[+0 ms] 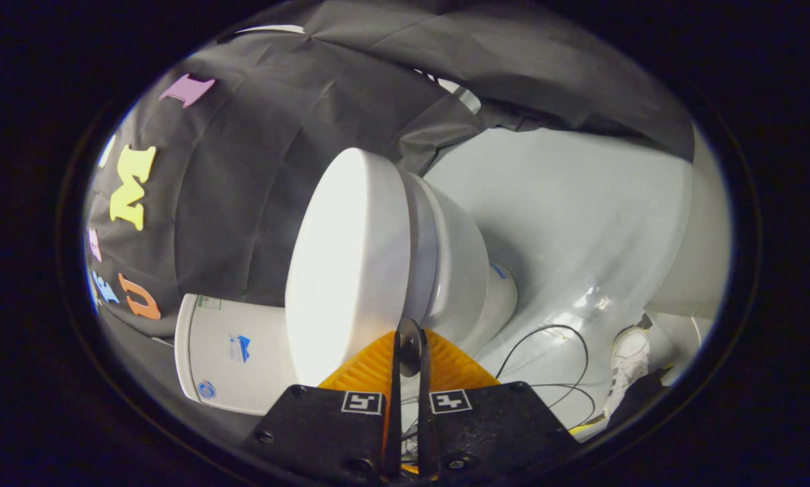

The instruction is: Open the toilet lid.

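My fingers (396, 358) nearly closed, seemingly pinching the front edge of the toilet lid (347, 264), lid closed over the bowl (462, 270), bare floor (580, 223) beside.

claw (410, 338) at toilet lid (350, 264) edge | tank (232, 355) behind | cable (553, 358) on floor (567, 223)

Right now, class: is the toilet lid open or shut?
Shut: the toilet lid lies flat against the seat, with the fingers nearly closed at its front edge.

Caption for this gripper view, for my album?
Gripper with jaws nearly shut at the rim of the closed toilet lid.
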A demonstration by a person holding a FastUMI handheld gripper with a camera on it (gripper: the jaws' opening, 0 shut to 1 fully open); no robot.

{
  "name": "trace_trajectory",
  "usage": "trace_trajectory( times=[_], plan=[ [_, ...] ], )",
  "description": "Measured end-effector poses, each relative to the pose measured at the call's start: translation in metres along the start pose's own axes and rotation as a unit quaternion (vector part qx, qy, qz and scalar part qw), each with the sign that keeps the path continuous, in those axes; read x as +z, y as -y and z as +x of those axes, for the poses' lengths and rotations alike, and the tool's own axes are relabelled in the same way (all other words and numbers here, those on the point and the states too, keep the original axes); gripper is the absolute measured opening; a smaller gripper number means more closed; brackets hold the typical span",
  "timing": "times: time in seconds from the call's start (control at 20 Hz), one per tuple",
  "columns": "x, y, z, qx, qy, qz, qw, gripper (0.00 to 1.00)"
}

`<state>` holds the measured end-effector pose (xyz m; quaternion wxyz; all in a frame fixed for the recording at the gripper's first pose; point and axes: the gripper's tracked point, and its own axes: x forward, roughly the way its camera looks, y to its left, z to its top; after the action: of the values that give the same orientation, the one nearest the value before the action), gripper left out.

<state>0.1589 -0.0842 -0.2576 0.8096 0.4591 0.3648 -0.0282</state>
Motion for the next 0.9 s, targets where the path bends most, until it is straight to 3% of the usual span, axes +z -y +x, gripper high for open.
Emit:
trace_trajectory(
  times=[0.3,0.7,0.9],
  plan=[
    [0.01,-0.027,-0.019,0.023,0.022,0.013,0.999,0.08],
    [0.014,-0.056,-0.037,0.008,0.075,-0.052,0.996,0.07],
    [0.012,-0.081,-0.05,0.02,0.099,-0.066,0.993,0.07]
  ],
)
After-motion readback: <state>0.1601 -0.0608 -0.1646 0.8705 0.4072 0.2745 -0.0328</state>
